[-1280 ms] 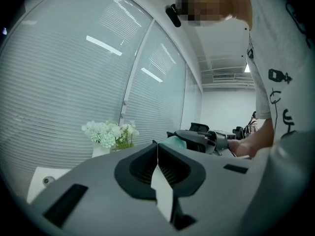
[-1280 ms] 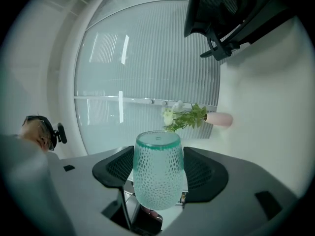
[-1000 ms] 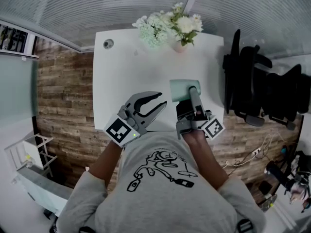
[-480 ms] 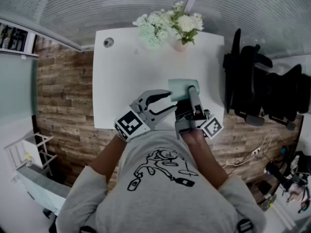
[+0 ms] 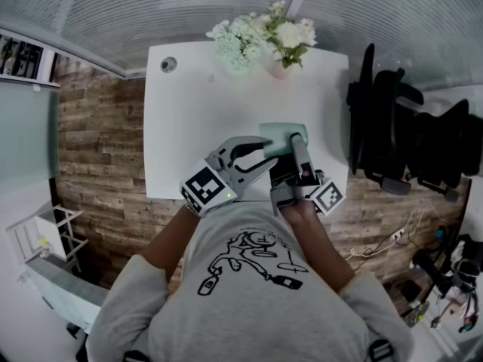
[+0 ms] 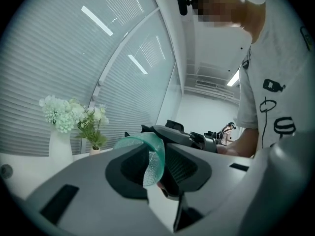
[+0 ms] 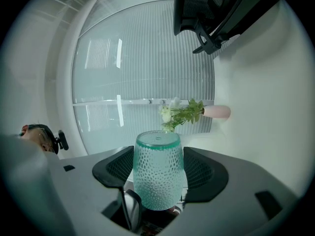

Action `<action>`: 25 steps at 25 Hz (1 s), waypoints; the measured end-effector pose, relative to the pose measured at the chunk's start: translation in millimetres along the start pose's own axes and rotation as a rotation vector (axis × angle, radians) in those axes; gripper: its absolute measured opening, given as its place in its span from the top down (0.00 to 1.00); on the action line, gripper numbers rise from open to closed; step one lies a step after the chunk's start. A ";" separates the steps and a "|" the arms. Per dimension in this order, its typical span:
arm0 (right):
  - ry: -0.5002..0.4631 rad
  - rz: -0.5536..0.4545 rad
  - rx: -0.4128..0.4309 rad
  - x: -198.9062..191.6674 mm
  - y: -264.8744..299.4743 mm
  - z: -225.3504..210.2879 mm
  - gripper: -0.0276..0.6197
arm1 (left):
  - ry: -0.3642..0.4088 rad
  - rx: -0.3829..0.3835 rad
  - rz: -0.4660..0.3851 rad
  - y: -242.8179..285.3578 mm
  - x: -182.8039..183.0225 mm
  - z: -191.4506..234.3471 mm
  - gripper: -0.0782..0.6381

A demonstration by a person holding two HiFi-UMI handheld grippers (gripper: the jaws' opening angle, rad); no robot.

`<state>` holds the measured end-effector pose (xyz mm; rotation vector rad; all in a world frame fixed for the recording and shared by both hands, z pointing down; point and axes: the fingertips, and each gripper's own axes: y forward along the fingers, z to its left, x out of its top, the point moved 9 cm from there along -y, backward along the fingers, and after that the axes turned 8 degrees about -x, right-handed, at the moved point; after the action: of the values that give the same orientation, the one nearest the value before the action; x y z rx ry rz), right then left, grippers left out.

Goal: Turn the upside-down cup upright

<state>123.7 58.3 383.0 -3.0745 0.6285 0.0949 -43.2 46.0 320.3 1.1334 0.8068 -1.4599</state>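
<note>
Right gripper view: the right gripper (image 7: pixel 158 154) clamps the green dimpled cup (image 7: pixel 157 181) by its sides over the table's (image 5: pixel 189 111) near edge, base pointing away. The left gripper (image 5: pixel 266 154), jaws half-open and just closing, straddles the cup's edge from its left, not pressing.

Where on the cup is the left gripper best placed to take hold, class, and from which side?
Probably the thin wall at the mouth of the cup, from the person's left. The right gripper holds its body sideways, mouth leftward; the left gripper straddles that wall, its jaws having just been closing.
</note>
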 end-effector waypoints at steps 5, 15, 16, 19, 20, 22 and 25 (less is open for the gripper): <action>0.005 -0.005 -0.003 -1.1 -1.2 -1.8 0.45 | -0.030 -0.026 -0.006 -0.3 -0.8 0.4 0.78; -0.001 -0.015 0.044 -1.8 0.3 -2.9 0.45 | -0.159 -0.108 -0.035 -1.1 -2.1 3.2 0.84; -0.028 -0.014 0.072 0.2 1.1 -4.0 0.45 | -0.170 -0.114 -0.040 -1.4 -2.2 3.7 0.84; -0.085 -0.010 0.130 4.4 2.0 -6.4 0.45 | -0.190 -0.124 -0.046 -1.6 -1.8 4.1 0.85; -0.098 -0.007 0.136 5.2 1.2 -7.9 0.45 | -0.193 -0.126 -0.046 -1.6 -1.7 4.0 0.85; -0.115 -0.001 0.135 6.2 -0.7 -10.2 0.45 | -0.193 -0.125 -0.040 -1.4 -1.7 4.0 0.86; -0.117 -0.004 0.115 5.8 -2.5 -9.2 0.46 | -0.180 -0.128 -0.021 -1.2 -0.6 4.2 0.87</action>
<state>130.6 58.2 391.8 -2.9347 0.5994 0.2280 -45.3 42.6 322.1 0.8861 0.7755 -1.4826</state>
